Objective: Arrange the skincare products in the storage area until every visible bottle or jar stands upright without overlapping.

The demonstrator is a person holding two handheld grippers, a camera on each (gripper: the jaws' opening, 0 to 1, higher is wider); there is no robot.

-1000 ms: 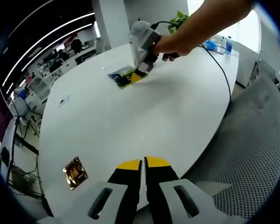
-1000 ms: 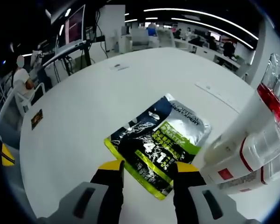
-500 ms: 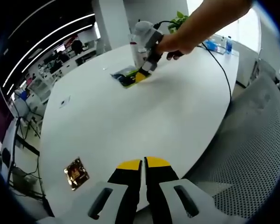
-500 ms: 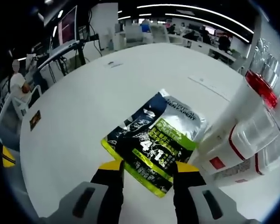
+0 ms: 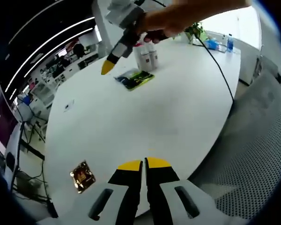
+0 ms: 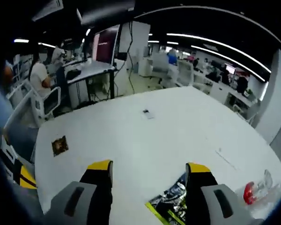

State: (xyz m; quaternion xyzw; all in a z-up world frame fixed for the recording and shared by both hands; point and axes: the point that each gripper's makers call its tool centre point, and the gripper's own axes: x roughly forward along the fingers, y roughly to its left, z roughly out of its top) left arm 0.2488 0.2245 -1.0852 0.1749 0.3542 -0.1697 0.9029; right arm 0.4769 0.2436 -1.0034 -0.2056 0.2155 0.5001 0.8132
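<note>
Left gripper view: the left gripper sits at six o'clock with its yellow-tipped jaws pressed together, holding nothing, over the near edge of the white table. It looks parked — well apart from the products, out of the other hand's way. Up at twelve o'clock the right gripper hangs in the air in a person's hand, above the table and to the ten o'clock side of the products; from here I cannot tell how wide its jaws stand.

The task's things lie at about twelve o'clock: two bottles stand upright, close side by side, and a sachet lies flat just in front of them, near but apart. A flat sachet cannot stand, so I judge the bottles are the point.

Right gripper view shows the right gripper's jaws spread wide with nothing between them. The sachet's corner peeks between the jaws at six o'clock, and a clear bottle top with a red band lies at four o'clock.

Around: a small gold square near the table edge at eight o'clock, a black cable running across at two o'clock, and a mesh chair at four. Nothing stands between gripper and bottles.
</note>
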